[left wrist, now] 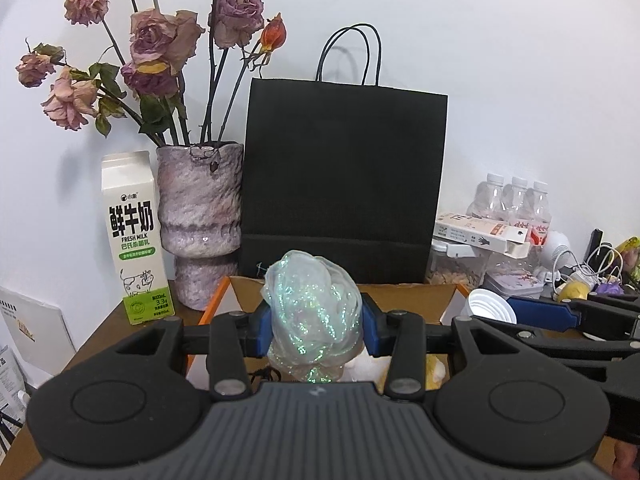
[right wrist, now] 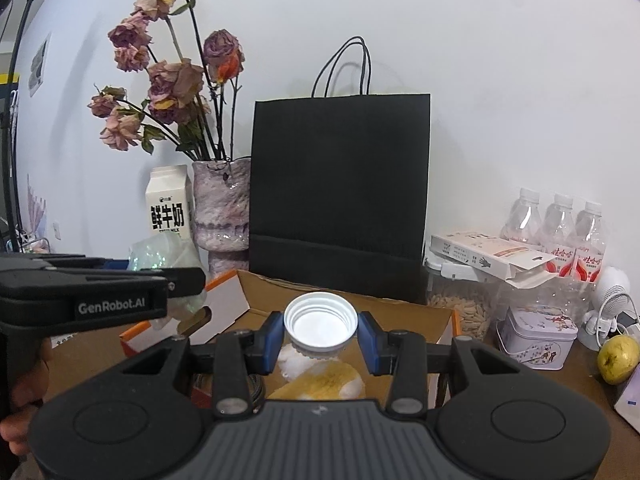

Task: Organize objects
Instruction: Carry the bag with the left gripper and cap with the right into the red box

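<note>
Grippers hung side by side above the open cardboard box (right wrist: 400, 308). The left gripper (left wrist: 316, 326) pinched a wad of iridescent film (left wrist: 312, 312), while the right gripper (right wrist: 320, 334) clamped a white lid (right wrist: 320, 322).

Dried roses (left wrist: 160, 40) in a mottled vase (left wrist: 200, 220); milk carton (left wrist: 134, 236) beside; black paper bag (left wrist: 344, 176) behind.

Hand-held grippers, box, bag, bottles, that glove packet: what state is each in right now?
Left hand-held gripper: shut on iridescent film bundle.
Right hand-held gripper: shut on white lid.
Cardboard box: flaps open.
Black paper bag: upright.
Water bottles: capped.
Glove packet: end flap open.
</note>
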Tool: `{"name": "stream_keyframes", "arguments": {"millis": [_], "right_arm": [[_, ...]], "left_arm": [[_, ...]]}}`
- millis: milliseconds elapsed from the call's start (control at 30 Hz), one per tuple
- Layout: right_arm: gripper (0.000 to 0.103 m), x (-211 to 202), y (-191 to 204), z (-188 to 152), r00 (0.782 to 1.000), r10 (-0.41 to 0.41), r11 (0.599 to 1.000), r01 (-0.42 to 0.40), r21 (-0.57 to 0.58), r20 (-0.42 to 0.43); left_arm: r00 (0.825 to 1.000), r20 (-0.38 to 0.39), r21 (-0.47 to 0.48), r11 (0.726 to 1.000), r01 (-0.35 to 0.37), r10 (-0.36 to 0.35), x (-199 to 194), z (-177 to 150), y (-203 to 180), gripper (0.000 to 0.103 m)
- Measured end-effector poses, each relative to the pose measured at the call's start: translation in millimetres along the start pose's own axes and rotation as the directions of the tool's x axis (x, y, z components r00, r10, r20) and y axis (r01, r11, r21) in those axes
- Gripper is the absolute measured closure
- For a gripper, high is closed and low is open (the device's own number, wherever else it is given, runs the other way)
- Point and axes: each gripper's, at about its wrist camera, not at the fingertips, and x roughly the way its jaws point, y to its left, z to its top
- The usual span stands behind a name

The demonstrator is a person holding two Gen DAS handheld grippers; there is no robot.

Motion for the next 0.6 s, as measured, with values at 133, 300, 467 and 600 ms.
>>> {"name": "stream_keyframes", "arguments": {"millis": [133,300,467,600], "right_arm": [[0.064,9.3,-2.9,0.3,1.0,-0.009,1.0,0.009,0.001,-0.01],[0.064,21.6,-9.7,-1.0,0.999,-0.02,1.0,0.02,0.008,-0.027],[0.064,31.1,-19.0,-3.3,0.999,-0.035,0.999,0.036,0.027,-0.04],[0.064,39.2,-26.2,-7.3,0.997,-0.051,0.998,0.054,0.044,-0.059]], "left_arm": [[1.0,-0.003,0.003,1.0,-0.006,0.006,10.3,2.8,1.6,0.06],[1.0,-0.008,0.001,1.0,-0.019,0.019,22.6,5.6,6.2,0.06],[0.999,-0.03,-0.006,0.999,-0.031,0.031,35.3,5.5,12.0,0.06],[0.998,-0.048,-0.007,0.999,-0.035,0.035,46.5,3.5,15.9,0.06]]}}
